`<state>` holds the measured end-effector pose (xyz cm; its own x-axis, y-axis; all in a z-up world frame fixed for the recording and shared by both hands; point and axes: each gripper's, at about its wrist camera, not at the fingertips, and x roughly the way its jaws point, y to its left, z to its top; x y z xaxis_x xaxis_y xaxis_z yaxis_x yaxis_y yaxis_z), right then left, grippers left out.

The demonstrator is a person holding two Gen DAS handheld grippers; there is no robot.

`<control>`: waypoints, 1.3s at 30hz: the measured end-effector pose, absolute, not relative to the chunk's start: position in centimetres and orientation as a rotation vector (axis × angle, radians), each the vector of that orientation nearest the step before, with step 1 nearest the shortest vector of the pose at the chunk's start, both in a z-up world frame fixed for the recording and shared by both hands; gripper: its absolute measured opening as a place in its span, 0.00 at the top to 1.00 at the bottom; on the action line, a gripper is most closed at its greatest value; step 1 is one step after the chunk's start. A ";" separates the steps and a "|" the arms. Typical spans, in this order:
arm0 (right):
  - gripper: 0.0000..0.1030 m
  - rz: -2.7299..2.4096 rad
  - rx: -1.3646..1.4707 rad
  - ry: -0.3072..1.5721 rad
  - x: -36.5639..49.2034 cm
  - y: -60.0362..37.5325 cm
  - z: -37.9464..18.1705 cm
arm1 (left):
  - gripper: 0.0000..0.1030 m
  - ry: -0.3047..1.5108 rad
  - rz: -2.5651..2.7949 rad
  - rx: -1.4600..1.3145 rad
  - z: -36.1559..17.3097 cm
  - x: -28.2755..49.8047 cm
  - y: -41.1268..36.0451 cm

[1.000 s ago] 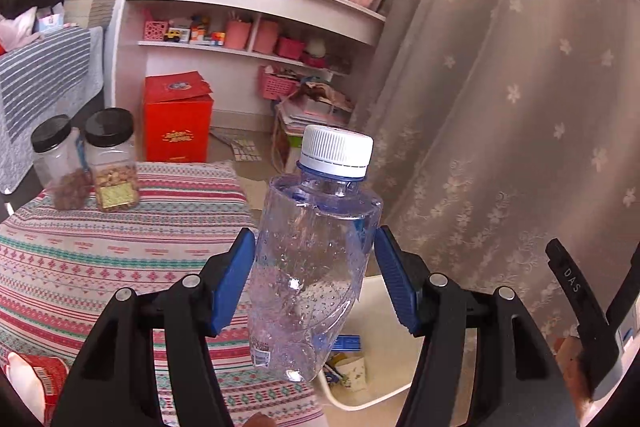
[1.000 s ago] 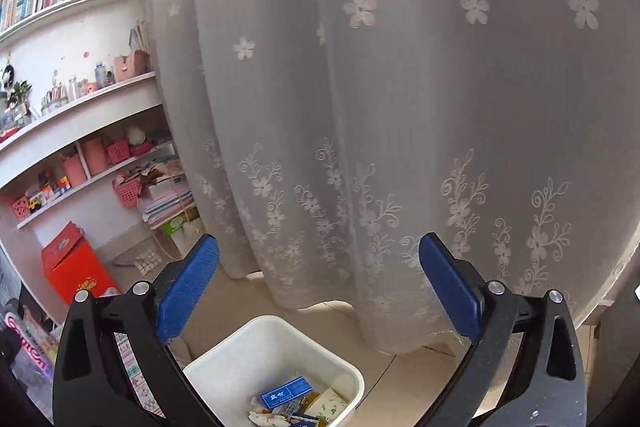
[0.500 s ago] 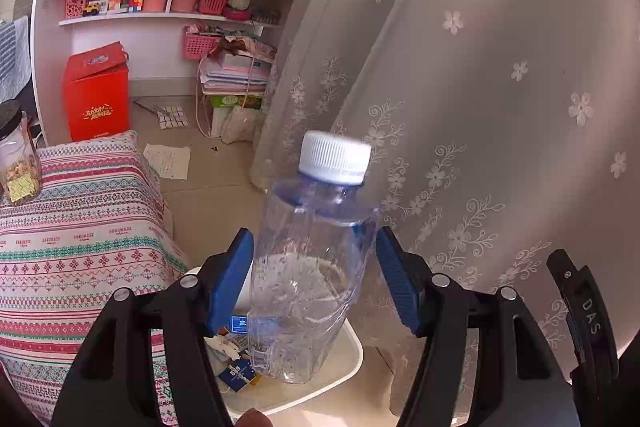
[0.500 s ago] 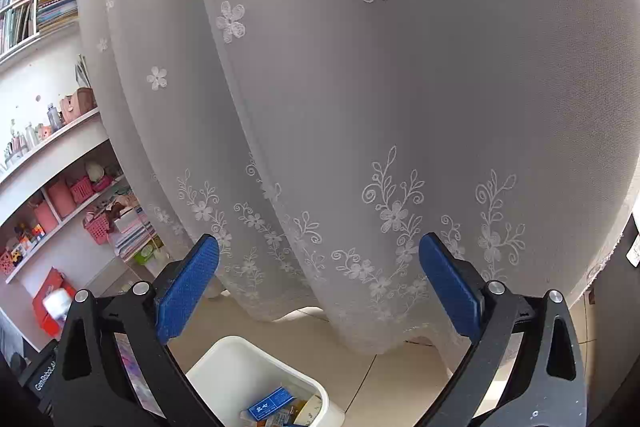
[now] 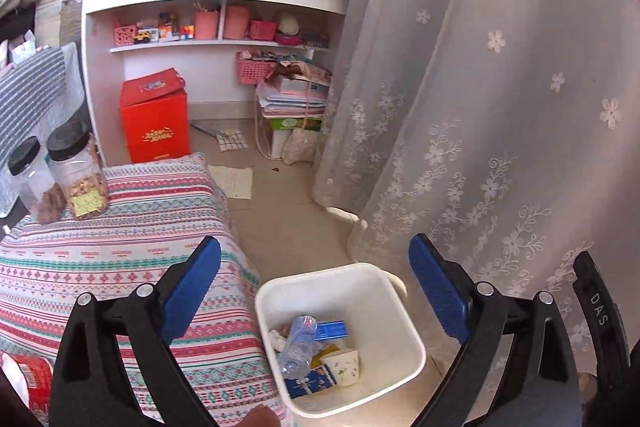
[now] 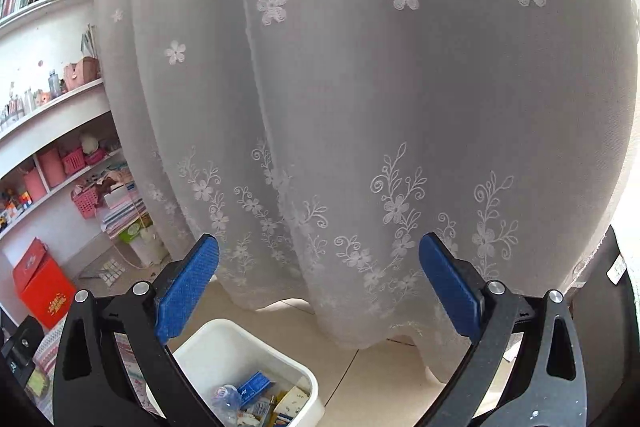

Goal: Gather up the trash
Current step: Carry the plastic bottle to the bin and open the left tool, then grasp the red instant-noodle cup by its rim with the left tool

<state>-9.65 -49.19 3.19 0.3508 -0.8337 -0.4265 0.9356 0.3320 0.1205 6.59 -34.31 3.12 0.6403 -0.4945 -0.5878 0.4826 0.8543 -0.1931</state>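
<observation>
A white square bin (image 5: 400, 311) stands on the floor beside the striped table. A clear plastic bottle (image 5: 298, 345) lies inside it on top of cartons and wrappers. My left gripper (image 5: 316, 285) hangs above the bin, its jaws opening wide, with nothing between the blue pads. In the right wrist view the same bin (image 6: 240, 339) shows at the bottom left, with the bottle (image 6: 226, 397) in it. My right gripper (image 6: 318, 283) is open and empty, facing the white curtain (image 6: 360, 107).
A striped cloth covers the table (image 5: 100, 259), with two black-lidded jars (image 5: 78, 175) on it. A red packet (image 5: 34, 383) lies at the table's near left. A red box (image 5: 156, 123), shelves (image 5: 216, 43) and stacked papers (image 5: 294, 99) stand behind. The curtain (image 5: 500, 87) hangs to the right.
My left gripper opened and let go of the clear bottle, which dropped into the white bin. The left view swung back toward the table. The right gripper stayed open.
</observation>
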 end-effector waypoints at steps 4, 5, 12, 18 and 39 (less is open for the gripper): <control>0.07 -1.095 0.300 0.382 -6.9 -46.4 2.7 | 0.09 0.685 -0.458 -0.012 2.9 7.1 -30.0; 0.07 -1.063 0.289 0.398 -6.2 -45.6 2.6 | 0.08 0.687 -0.431 -0.002 2.7 7.2 -28.8; 0.07 -0.810 0.197 0.480 -2.0 -38.6 2.4 | 0.08 0.753 -0.250 0.046 0.8 8.4 -20.1; 0.07 -0.634 0.108 0.536 0.7 -32.6 2.0 | 0.08 0.827 -0.109 0.065 -1.3 8.8 -12.0; 0.07 -0.290 -0.079 0.702 5.2 -21.2 -0.7 | 0.08 1.164 -0.174 0.157 -8.4 6.6 1.0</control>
